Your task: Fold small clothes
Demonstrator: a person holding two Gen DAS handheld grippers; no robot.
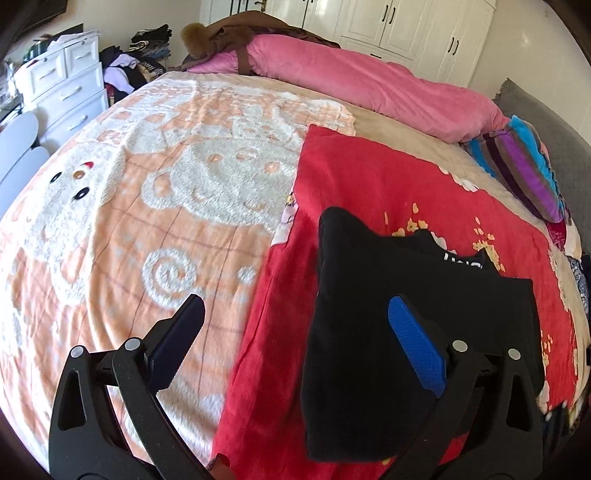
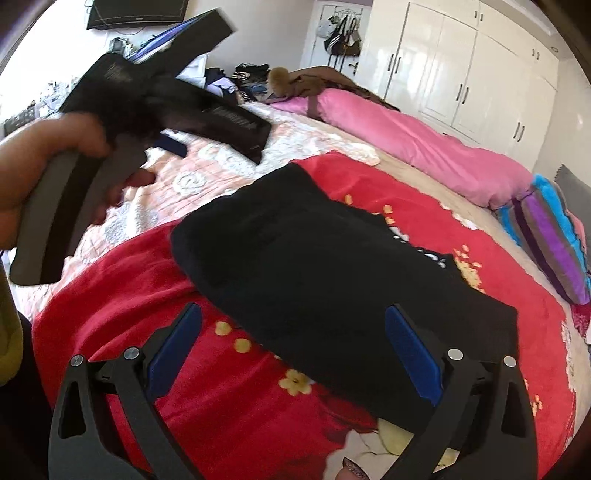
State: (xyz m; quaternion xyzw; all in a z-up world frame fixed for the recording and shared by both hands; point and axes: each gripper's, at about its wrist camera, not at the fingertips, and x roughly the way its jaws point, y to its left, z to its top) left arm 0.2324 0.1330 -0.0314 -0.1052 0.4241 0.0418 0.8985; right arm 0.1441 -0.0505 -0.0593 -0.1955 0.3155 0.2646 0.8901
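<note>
A folded black garment (image 1: 373, 332) (image 2: 332, 273) lies on a red flowered blanket (image 1: 369, 173) (image 2: 122, 273) on the bed, a strip of white lettering showing at its far edge. My left gripper (image 1: 295, 310) hovers open above the garment's left side, nothing between its blue pads (image 1: 417, 347). My right gripper (image 2: 293, 317) is open too, above the garment's near edge, holding nothing. In the right wrist view a hand (image 2: 40, 158) holds the left gripper's body (image 2: 147, 92) up at the left, blurred.
A peach and white plush blanket (image 1: 129, 206) covers the bed's left half. A rolled pink quilt (image 1: 369, 85) and a brown coat (image 1: 240, 29) lie along the far side. A striped purple and blue cushion (image 1: 524, 166) sits at right. White drawers (image 1: 66, 88) and wardrobes (image 2: 472, 74) stand beyond.
</note>
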